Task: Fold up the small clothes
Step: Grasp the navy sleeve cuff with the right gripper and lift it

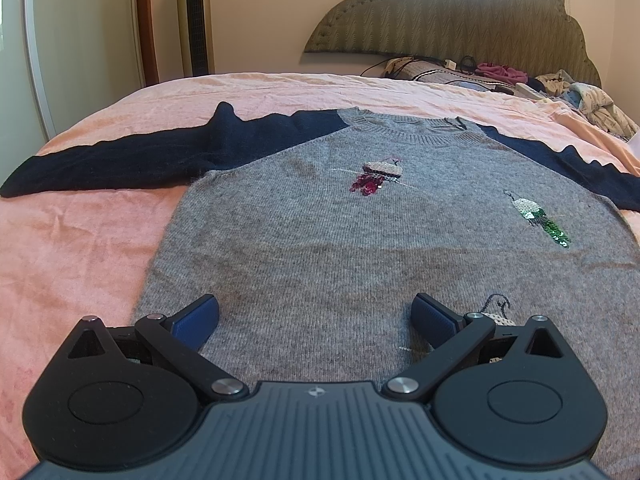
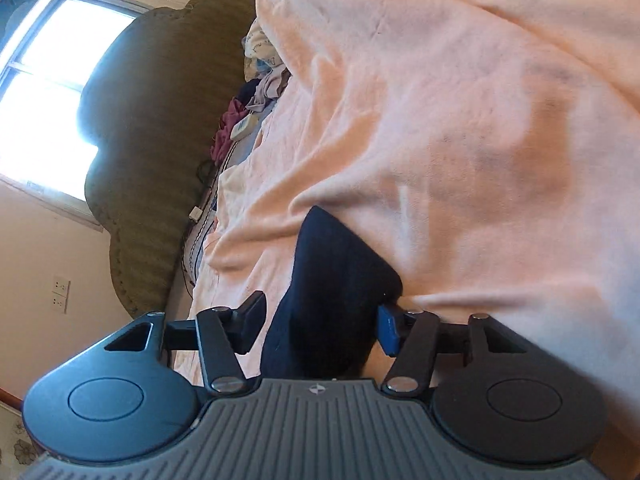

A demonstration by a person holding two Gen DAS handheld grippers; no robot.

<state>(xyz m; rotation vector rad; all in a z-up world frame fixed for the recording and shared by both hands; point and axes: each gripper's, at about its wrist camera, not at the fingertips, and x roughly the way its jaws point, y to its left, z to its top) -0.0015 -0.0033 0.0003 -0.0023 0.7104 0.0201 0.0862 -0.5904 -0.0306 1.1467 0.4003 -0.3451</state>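
Observation:
A small grey sweater [image 1: 320,232] with navy sleeves and sequin bird patches lies flat, front up, on the pink bedspread [image 1: 80,240]. Its left sleeve [image 1: 120,160] stretches out to the left; the right one runs off frame. My left gripper [image 1: 316,316] is open and empty, low over the sweater's lower front. In the right wrist view, tilted sideways, my right gripper [image 2: 320,328] is open with the end of the navy sleeve [image 2: 336,280] between its spread fingers, not clamped.
A padded olive headboard [image 1: 460,20] stands at the far end, with a heap of clothes, cables and a remote [image 1: 520,80] below it. A tower fan [image 1: 196,16] and a white wardrobe [image 1: 60,40] stand at the left. A rumpled pink blanket [image 2: 480,120] fills the right wrist view.

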